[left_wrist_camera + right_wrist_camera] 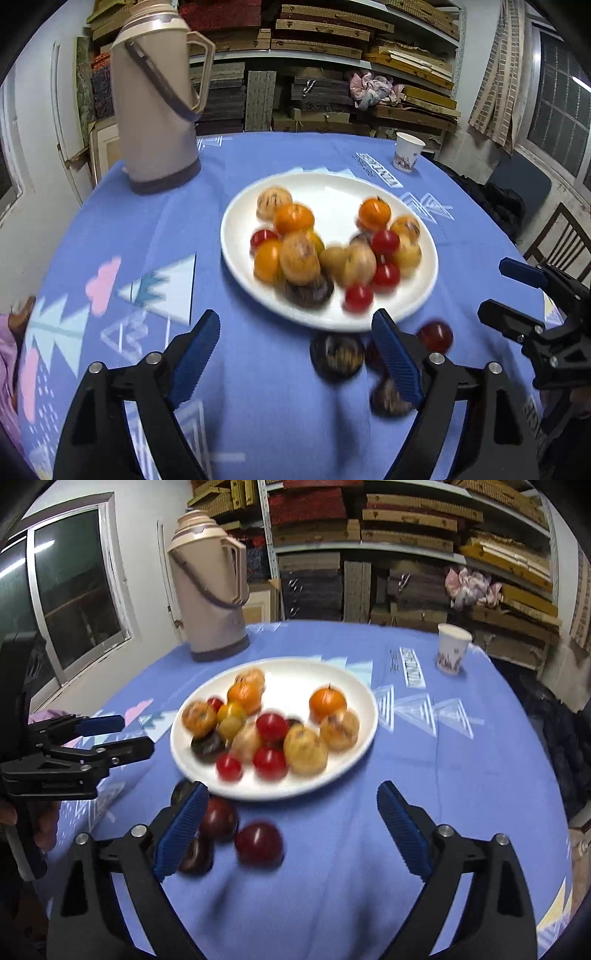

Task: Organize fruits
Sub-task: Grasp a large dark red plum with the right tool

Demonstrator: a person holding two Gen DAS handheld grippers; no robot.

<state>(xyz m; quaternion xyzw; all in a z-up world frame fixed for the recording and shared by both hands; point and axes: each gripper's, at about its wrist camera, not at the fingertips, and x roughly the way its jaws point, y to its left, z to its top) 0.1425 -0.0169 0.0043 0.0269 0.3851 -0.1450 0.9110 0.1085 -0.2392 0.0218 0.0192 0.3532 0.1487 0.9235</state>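
fruits [328,251]: round, glossy, piled on smooth white oval plate [332,199] | 4 dark fruits [258,843] loose on blue tablecloth [147,229] beside near rim | left gripper [295,354], right gripper [291,827]: jaws spread, empty | beige flask [155,110], paper cup [406,151] behind

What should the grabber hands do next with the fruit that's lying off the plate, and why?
Probably the right gripper should reach down for the red fruit just in front of it. Both it and the left gripper are open and empty, and a few dark and red fruits lie on the blue cloth near the white plate, where the rest are piled.
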